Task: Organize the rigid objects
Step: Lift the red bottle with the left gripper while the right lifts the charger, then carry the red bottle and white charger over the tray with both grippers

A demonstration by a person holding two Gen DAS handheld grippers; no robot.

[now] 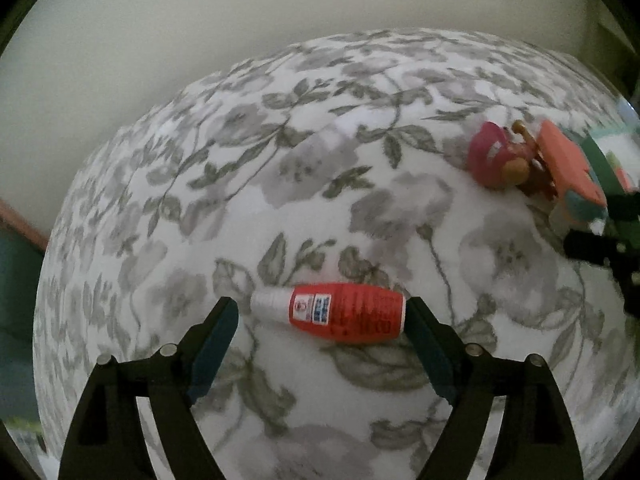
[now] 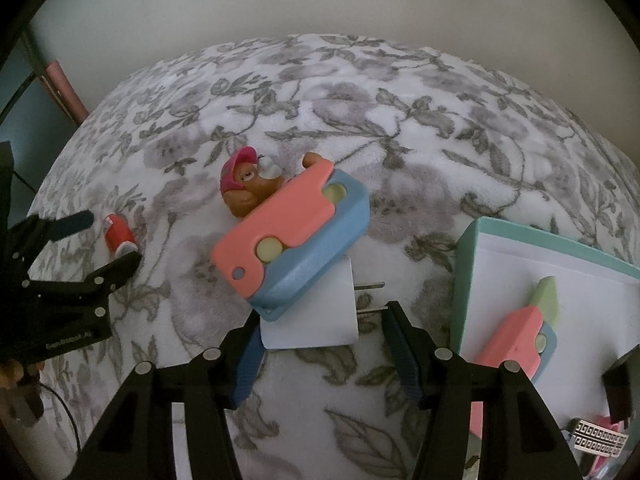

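Observation:
A small red bottle [image 1: 344,314] with a white cap lies on its side on the floral blanket, between the open fingers of my left gripper [image 1: 322,312]; it also shows in the right wrist view [image 2: 119,236]. My right gripper [image 2: 320,320] is open around a white plug adapter [image 2: 310,320]. A pink-and-blue toy case [image 2: 292,236] lies partly on the adapter. A figurine with a pink cap [image 2: 248,184] lies behind the case. The left gripper shows at the left of the right wrist view [image 2: 108,236].
A teal-rimmed white box [image 2: 468,264] at the right holds a second pink-and-blue toy [image 2: 516,340], a black block [image 2: 620,388] and a patterned metal piece [image 2: 596,438]. A wall stands behind the blanket [image 1: 320,140].

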